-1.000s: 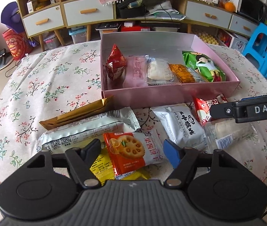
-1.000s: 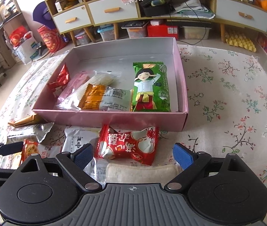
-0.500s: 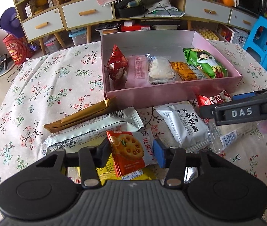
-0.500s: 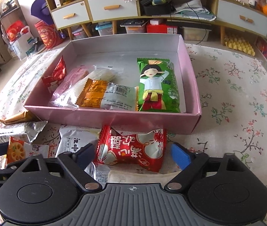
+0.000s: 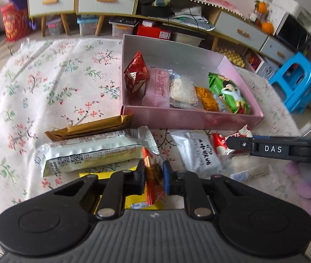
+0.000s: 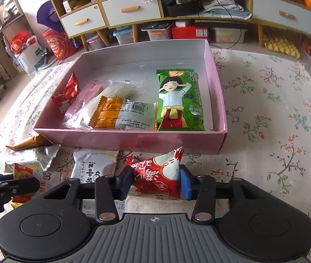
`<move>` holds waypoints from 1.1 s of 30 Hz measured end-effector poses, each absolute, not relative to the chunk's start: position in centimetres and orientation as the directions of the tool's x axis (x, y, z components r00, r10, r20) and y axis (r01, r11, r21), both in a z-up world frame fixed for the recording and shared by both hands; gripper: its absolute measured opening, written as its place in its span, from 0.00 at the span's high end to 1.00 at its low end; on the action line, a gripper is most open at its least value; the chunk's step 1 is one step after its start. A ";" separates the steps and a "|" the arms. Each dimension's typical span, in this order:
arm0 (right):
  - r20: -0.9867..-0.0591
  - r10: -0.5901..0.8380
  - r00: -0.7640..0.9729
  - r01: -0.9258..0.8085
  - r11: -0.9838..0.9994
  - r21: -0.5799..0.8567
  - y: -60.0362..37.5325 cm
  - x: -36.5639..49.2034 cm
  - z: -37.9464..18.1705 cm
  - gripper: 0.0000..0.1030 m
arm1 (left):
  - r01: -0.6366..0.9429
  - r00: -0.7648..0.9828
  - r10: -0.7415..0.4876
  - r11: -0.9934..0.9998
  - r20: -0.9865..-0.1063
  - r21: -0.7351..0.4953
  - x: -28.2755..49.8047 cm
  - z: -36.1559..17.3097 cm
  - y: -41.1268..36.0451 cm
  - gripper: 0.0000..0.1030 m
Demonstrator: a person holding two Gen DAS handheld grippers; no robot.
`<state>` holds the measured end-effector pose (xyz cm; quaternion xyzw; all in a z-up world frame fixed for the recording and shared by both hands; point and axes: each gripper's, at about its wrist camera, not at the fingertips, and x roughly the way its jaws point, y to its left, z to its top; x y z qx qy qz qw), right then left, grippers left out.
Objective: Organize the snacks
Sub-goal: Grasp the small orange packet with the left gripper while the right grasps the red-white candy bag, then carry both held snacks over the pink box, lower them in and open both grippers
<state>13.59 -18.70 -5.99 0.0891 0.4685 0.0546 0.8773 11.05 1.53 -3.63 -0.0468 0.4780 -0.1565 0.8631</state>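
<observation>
1. Pinching an orange cracker packet (image 5: 154, 183) edge-on, the left tool (image 5: 154, 180) is clamped nearly fully shut, the thin wrapper crumpling between its pads just above the yellow packet (image 5: 133, 205) under it.
2. Closing on the red-and-white snack pouch (image 6: 157, 176), the right tool (image 6: 156, 180) is squeezing it across its width, both pads already touching the pouch's sides, which are puckering.
3. Sitting straight ahead of both tools, just past the loose snacks on the floral-clothed surface (image 6: 276, 120), the pink box (image 6: 133, 141) is presenting its near wall broadside; its long axis is running left to right.
4. Filling the box's front half, the green packet (image 6: 178, 100) and orange-ended packet (image 6: 120, 115) are lying by that near wall, so open floor is lying toward the far wall.
5. Judging by position, the right tool is nearer the box wall; each packet needs lifting over it.
</observation>
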 end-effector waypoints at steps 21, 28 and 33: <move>-0.798 0.244 0.551 0.087 0.934 0.346 -22.0 13.3 -5.4 0.61 | 0.213 0.498 -0.382 0.924 -0.779 -0.317 11.2 -2.4 2.1 0.91; -0.813 0.191 0.550 0.054 0.963 0.262 -19.8 13.5 -5.9 0.26 | 0.219 0.494 -0.383 0.924 -0.781 -0.314 11.2 -2.5 1.8 0.91; -0.836 0.134 0.532 -0.005 0.988 0.155 -17.3 13.8 -7.0 0.26 | 0.228 0.498 -0.383 0.923 -0.778 -0.309 11.1 -2.3 1.7 0.91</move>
